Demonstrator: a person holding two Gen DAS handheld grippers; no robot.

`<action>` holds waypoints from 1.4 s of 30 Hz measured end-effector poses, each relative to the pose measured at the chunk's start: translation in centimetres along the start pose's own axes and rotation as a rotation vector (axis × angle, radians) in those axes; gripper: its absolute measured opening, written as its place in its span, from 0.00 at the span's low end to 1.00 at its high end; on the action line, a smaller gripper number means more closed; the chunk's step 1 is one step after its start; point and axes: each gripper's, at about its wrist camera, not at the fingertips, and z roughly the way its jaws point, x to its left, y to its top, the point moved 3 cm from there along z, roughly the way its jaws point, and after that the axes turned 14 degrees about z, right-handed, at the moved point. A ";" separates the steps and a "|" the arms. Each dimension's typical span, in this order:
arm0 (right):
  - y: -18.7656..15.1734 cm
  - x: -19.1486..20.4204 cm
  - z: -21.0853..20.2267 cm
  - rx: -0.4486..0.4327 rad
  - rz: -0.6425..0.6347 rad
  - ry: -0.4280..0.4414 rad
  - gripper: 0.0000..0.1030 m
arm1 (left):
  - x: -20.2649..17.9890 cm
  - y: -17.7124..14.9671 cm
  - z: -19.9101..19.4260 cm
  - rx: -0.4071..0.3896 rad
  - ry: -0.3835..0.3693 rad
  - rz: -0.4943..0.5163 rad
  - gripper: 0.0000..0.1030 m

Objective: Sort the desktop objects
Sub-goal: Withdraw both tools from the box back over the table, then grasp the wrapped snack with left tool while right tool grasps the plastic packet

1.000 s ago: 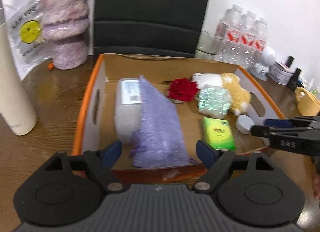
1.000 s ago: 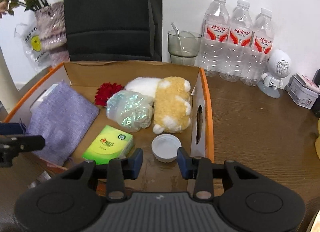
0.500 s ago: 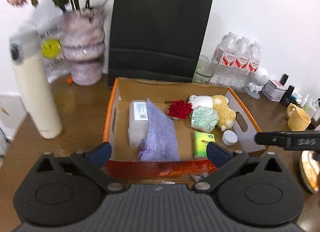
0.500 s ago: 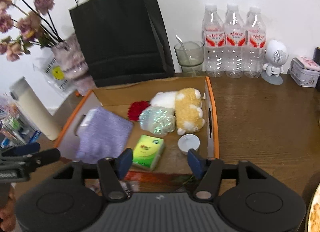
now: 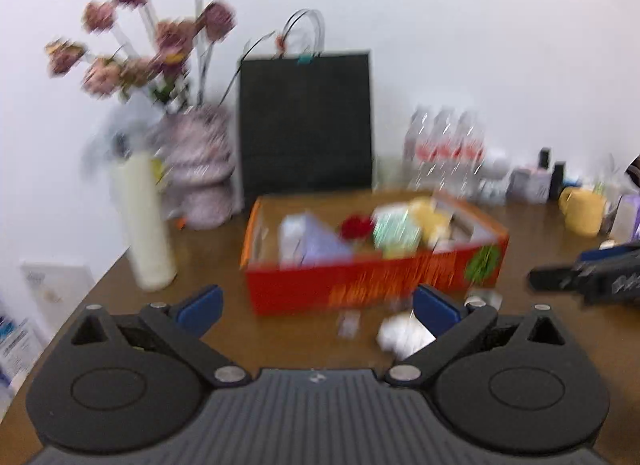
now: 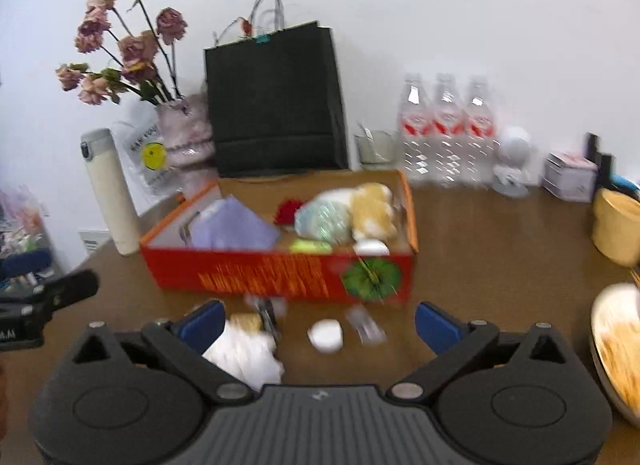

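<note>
An orange cardboard box (image 6: 280, 273) stands on the brown table, also in the blurred left wrist view (image 5: 372, 285). It holds a purple cloth (image 6: 232, 225), a red flower (image 6: 288, 211), an iridescent pouch (image 6: 324, 219), a yellow plush (image 6: 374, 209), a green tissue pack (image 6: 310, 245) and a white cap (image 6: 370, 245). Before the box lie crumpled white tissue (image 6: 244, 353), a small white cap (image 6: 326, 335) and small wrappers (image 6: 364, 325). My left gripper (image 5: 316, 307) and right gripper (image 6: 318, 319) are both open, empty, held back from the box.
A black paper bag (image 6: 276, 101), a flower vase (image 6: 184, 137), a cream thermos (image 6: 110, 193), three water bottles (image 6: 446, 129) and a glass (image 6: 374, 147) stand behind the box. A yellow mug (image 6: 616, 225) and a plate (image 6: 618, 349) are at the right.
Both grippers have pulled back and up from the box, and their jaws have opened wider. The box's front and the small items before it have come into view.
</note>
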 end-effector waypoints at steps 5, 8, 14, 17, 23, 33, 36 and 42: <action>-4.3 -1.1 -3.3 0.017 0.025 -0.016 0.99 | -0.7 -5.7 -2.6 0.094 -0.092 -0.074 1.00; -6.7 -1.4 -4.1 0.059 -0.013 -0.039 0.99 | -2.1 -7.0 -3.6 0.106 -0.088 -0.020 1.00; -9.2 -1.3 -4.2 0.111 -0.069 -0.046 0.95 | -3.7 -7.7 -3.0 0.086 -0.121 0.030 0.91; -8.7 -1.5 -3.0 0.131 -0.051 -0.065 0.84 | -3.3 -7.9 -2.0 0.111 -0.168 -0.027 0.73; -8.1 -2.8 0.3 0.160 0.014 -0.091 0.63 | -2.6 -8.8 -0.1 0.176 -0.200 -0.075 0.40; -8.2 -0.4 2.1 0.138 -0.123 -0.132 0.14 | -0.7 -7.9 0.1 0.132 -0.167 -0.171 0.13; -7.9 -0.6 1.6 0.130 -0.083 -0.108 0.11 | -0.3 -7.5 -0.2 0.117 -0.154 -0.187 0.13; -5.9 -0.5 -1.1 0.058 -0.020 -0.052 0.08 | -0.7 -6.5 -1.3 0.086 -0.158 -0.185 0.10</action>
